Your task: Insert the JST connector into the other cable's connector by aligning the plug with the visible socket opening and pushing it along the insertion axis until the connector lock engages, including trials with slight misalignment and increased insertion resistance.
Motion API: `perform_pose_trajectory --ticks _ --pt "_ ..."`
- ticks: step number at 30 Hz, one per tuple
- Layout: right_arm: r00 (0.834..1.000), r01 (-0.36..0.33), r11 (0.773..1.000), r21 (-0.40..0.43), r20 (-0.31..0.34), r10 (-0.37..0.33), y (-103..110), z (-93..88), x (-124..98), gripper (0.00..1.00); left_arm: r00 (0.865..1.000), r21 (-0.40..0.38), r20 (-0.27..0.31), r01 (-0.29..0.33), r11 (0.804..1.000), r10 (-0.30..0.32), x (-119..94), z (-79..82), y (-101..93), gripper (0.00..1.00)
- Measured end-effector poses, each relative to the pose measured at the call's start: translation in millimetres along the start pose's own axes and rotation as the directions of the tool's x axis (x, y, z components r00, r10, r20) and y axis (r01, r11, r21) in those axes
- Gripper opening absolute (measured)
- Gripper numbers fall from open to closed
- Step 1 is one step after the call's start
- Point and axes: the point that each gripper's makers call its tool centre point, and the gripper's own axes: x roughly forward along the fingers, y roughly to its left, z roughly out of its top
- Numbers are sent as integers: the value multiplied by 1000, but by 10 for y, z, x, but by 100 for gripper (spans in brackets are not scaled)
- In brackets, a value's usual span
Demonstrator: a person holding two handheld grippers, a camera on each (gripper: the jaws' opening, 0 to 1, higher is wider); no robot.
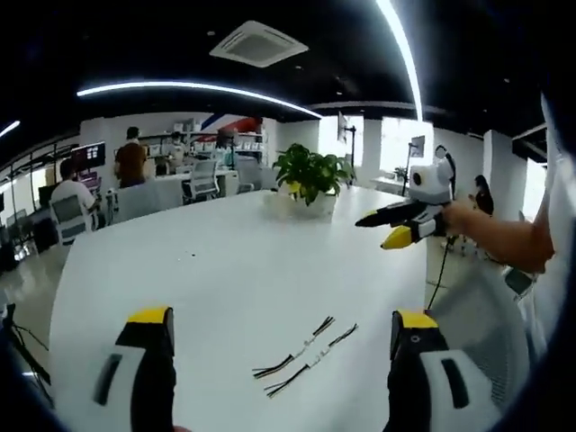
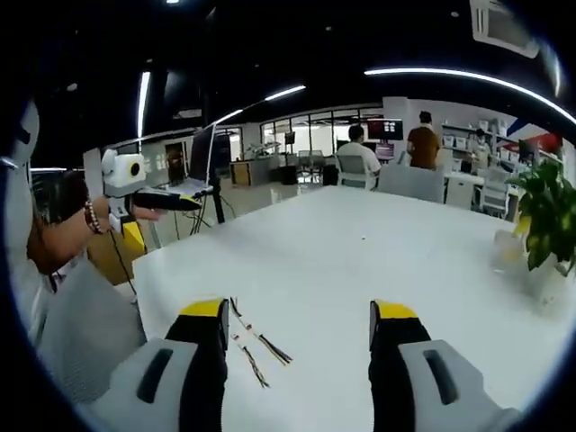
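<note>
While the jaws of the left hand-held gripper stand wide apart with nothing between them, two short cables with small connectors lie side by side on the white counter just ahead, between the yellow jaw tips. The right hand-held gripper is likewise spread wide and holds nothing, hovering above the counter with the cables just beside its left jaw in the right gripper view. A potted plant sits toward the counter's far end. Beyond it, people sit and stand at desks in an open office under long ceiling lights.
</note>
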Motion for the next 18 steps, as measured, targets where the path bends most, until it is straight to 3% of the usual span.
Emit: perform_pose_trajectory --ticks 7,12,13,14,15,16,18 --pt "994 11 1000 -4 112 -11 -70 392 81 58 997 -21 72 10 1000 -8 85 321 68 99" --pt "990 6 999 -50 142 1 -41 638 109 57 993 1 113 26 1000 -26 116 493 82 99" --pt "989 5 998 -58 147 4 -38 678 113 58 992 2 118 46 999 -46 123 500 60 99" --pt "987 5 997 -76 160 7 -37 747 122 59 987 9 114 115 993 -115 138 480 -26 99" --pt "986 7 996 -85 168 7 -43 785 128 60 983 -3 112 148 989 -147 146 463 -59 99" --pt "984 9 995 -98 175 9 -49 828 139 59 983 -11 85 165 986 -164 160 408 -60 99" --pt "982 2 994 -113 188 19 -50 873 160 56 983 8 85 163 987 -163 178 396 -29 99"
